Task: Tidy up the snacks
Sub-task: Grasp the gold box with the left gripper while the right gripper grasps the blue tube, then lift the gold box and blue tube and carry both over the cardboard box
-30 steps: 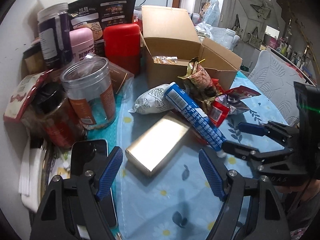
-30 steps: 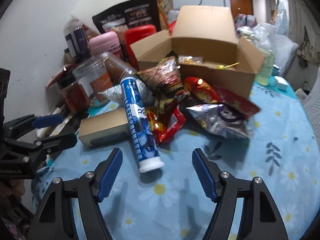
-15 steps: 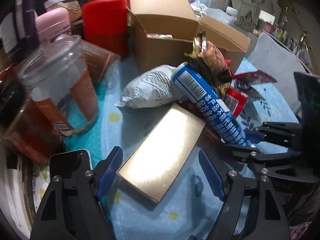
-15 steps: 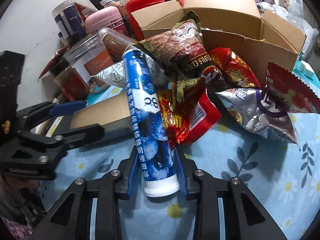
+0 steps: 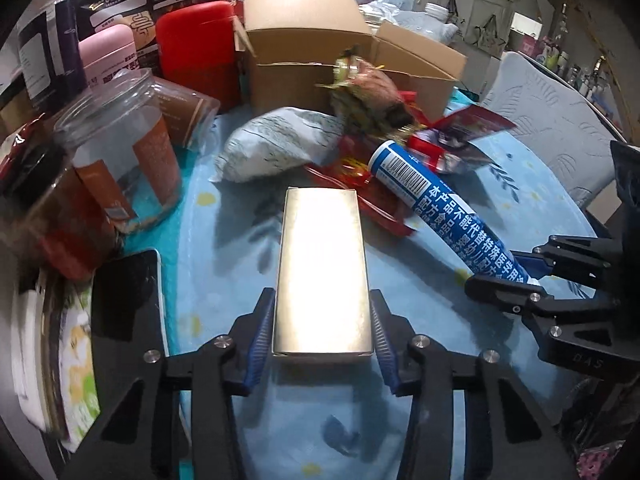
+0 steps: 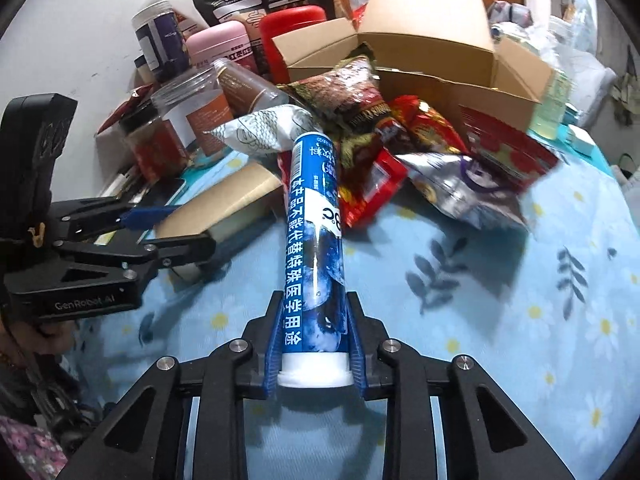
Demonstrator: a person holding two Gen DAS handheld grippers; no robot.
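The left gripper [image 5: 322, 338] is pitched down over the flowered tablecloth [image 5: 420, 304], its jaws closing on the near end of the gold box [image 5: 322, 272]. The right gripper [image 6: 315, 354] is clamped on the blue tube [image 6: 314, 248] at its white cap. The tube's far end is hidden among the snack bags [image 6: 360, 92] before the cardboard box [image 6: 420, 36].

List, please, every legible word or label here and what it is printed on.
"GenRobot.AI": body of the left claw, jaws closing on the gold box.
"DAS": body of the right claw.
"本产品不能代替特殊医学用": blue tube.
"桂格": black pouch.
Jar labels and snack bags: too blurred.
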